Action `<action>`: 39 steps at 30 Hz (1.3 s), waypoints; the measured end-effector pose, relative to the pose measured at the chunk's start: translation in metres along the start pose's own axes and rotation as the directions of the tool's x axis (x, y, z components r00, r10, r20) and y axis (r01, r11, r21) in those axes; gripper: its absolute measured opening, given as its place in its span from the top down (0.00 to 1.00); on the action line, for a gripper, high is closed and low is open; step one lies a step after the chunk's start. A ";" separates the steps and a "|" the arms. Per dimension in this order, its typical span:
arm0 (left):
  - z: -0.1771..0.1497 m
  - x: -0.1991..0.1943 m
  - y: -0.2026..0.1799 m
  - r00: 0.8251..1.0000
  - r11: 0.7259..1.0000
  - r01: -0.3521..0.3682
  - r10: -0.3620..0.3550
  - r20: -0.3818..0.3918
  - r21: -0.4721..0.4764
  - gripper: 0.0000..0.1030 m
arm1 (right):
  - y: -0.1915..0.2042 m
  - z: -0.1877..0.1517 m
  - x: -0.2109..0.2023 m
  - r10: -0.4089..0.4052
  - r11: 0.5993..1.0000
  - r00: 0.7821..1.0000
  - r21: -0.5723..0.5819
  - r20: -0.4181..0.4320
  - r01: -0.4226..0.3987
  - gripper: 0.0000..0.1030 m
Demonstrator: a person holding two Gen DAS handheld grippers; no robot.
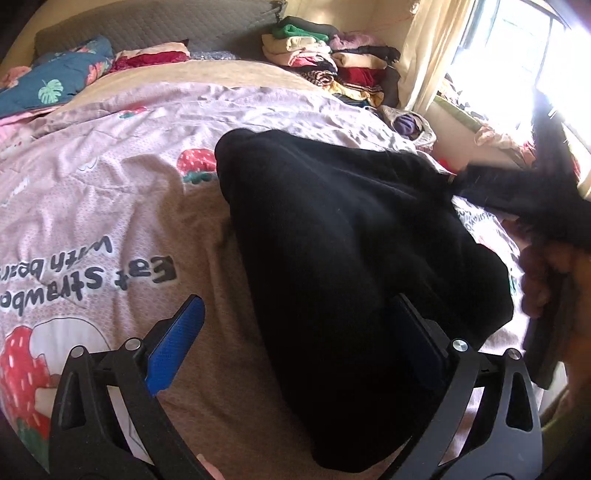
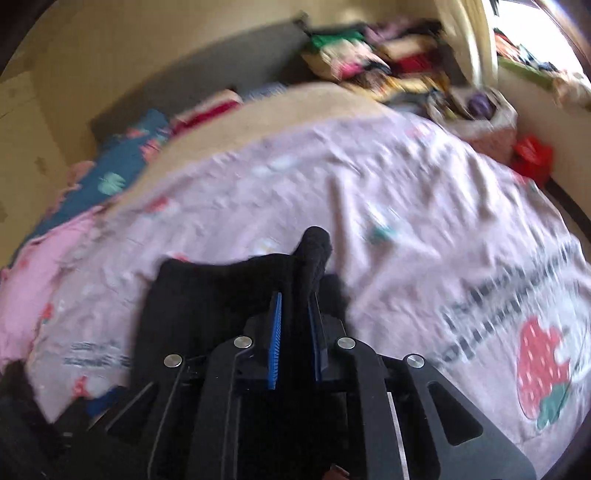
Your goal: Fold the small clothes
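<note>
R gripper (image 2: 295, 306) pinching black garment (image 2: 207, 291)

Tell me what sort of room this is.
Most likely a bedroom: a pink strawberry-print bedspread covers a bed with a grey headboard, and a pile of folded clothes sits beside a curtained window.

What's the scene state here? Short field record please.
surface: bed with pink strawberry bedspread
garment: black garment, lying on the bedspread
left gripper: open, over the garment's near part
right gripper: shut on a bunched edge of the black garment
background: pile of folded clothes near the window
fold: not finished
</note>
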State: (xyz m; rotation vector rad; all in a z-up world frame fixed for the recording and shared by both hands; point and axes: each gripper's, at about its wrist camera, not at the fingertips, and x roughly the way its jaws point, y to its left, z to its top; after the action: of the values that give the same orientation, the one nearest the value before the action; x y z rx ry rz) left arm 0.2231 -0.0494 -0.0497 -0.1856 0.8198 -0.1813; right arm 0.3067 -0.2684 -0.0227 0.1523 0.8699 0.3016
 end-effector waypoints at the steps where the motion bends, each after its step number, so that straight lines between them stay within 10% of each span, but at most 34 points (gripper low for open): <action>1: -0.001 0.000 -0.002 1.000 1.000 0.001 -0.001 0.000 0.007 0.09 | -0.009 -0.005 0.005 0.002 1.000 1.000 0.024 -0.010 -0.002 0.88; 12: -0.005 0.002 -0.006 1.000 1.000 -0.015 0.015 -0.006 0.012 0.09 | -0.017 -0.032 -0.007 -0.072 0.997 0.997 0.032 0.038 0.071 0.64; 28: -0.017 -0.009 -0.008 0.998 0.999 0.045 -0.046 -0.037 -0.024 0.09 | -0.033 -0.100 -0.100 0.152 0.974 0.979 0.148 0.135 -0.172 0.27; 39: -0.022 -0.022 -0.007 0.997 0.994 0.077 -0.077 0.004 -0.083 0.09 | -0.040 -0.109 -0.079 0.270 0.926 0.957 0.244 0.109 -0.289 0.38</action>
State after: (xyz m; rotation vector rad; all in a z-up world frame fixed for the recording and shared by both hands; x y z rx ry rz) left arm 0.1915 -0.0535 -0.0472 -0.2955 0.8200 -0.2194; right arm 0.1826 -0.3301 -0.0453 0.5309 0.8117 0.4459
